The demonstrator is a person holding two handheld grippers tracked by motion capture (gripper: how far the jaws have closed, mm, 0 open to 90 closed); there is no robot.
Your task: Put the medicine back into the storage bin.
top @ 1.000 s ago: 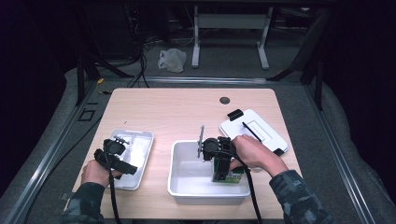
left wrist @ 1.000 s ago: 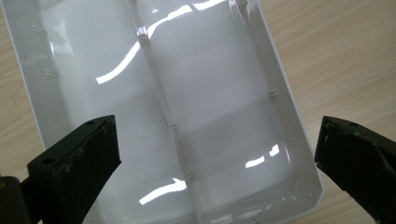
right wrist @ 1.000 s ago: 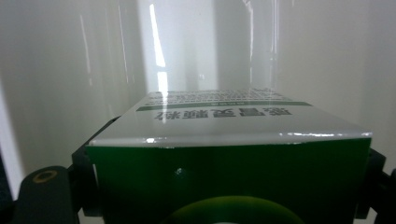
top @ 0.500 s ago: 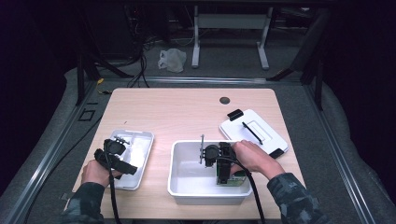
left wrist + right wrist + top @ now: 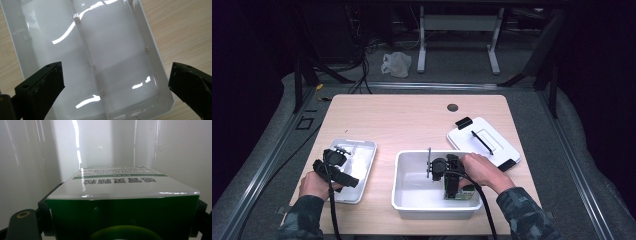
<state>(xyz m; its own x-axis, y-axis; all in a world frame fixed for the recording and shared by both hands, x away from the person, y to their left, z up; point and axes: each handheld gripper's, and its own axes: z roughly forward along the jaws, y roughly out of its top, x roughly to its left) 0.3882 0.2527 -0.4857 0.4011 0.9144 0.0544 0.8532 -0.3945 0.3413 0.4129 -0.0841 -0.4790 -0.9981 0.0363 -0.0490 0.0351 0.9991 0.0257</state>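
A green-and-white carton (image 5: pixel 464 193) with printed text (image 5: pixel 120 185) is inside the white bin (image 5: pixel 412 172), close to its right wall. My right gripper (image 5: pixel 453 186) reaches down into the bin and is shut on the carton, one jaw on each side (image 5: pixel 123 206). My left gripper (image 5: pixel 334 159) hovers over a shallow white tray (image 5: pixel 362 165) at the table's left. In the left gripper view its jaws stand wide open (image 5: pixel 116 72) above the tray (image 5: pixel 120 50), which a ridge divides into two compartments, with nothing between the jaws.
A white lid (image 5: pixel 484 142) with a black handle and black clips lies on the table to the right of the bin. A dark round hole (image 5: pixel 452 107) sits near the table's far edge. Bare wood stretches across the far half.
My right gripper has sunk a little deeper into the bin with the carton, and the hand has come closer to the near side. The left gripper has stayed still.
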